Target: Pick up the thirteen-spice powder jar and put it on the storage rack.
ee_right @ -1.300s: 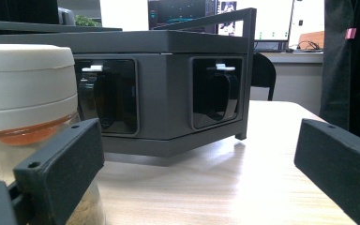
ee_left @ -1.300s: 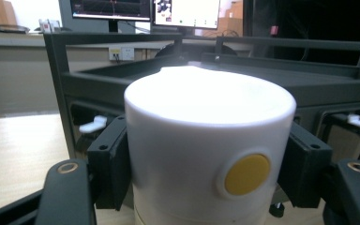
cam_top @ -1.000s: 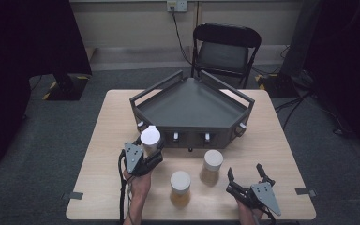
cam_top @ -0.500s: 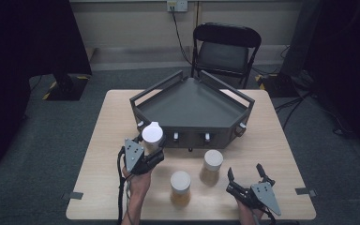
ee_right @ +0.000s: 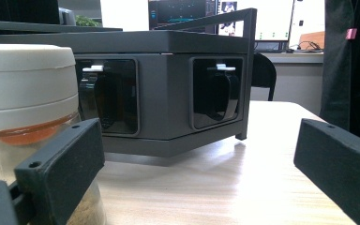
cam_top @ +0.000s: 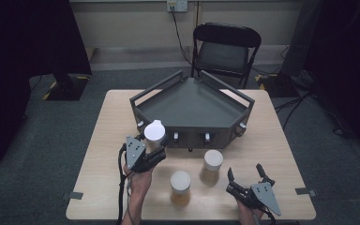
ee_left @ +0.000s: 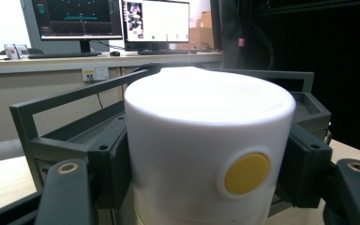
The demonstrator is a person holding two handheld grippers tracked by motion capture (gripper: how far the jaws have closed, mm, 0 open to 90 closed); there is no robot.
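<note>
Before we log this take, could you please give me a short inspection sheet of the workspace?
Surface: wooden table, bare around the items.
Job's things: white-lidded jar held beside the grey rack; two lidded jars standing free.
Clutter: nothing seen.
Grippers: left tongs shut on the jar; right tongs open, empty.
Cables: black cable trails from the left tongs.
Surroundings: folding chair, wall socket.

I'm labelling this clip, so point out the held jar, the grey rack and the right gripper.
held jar (ee_left: 206, 154), left gripper view, white lid side
grey rack (cam_top: 192, 101), high view, top surface
right gripper (cam_top: 246, 176), high view, between jaws
</note>
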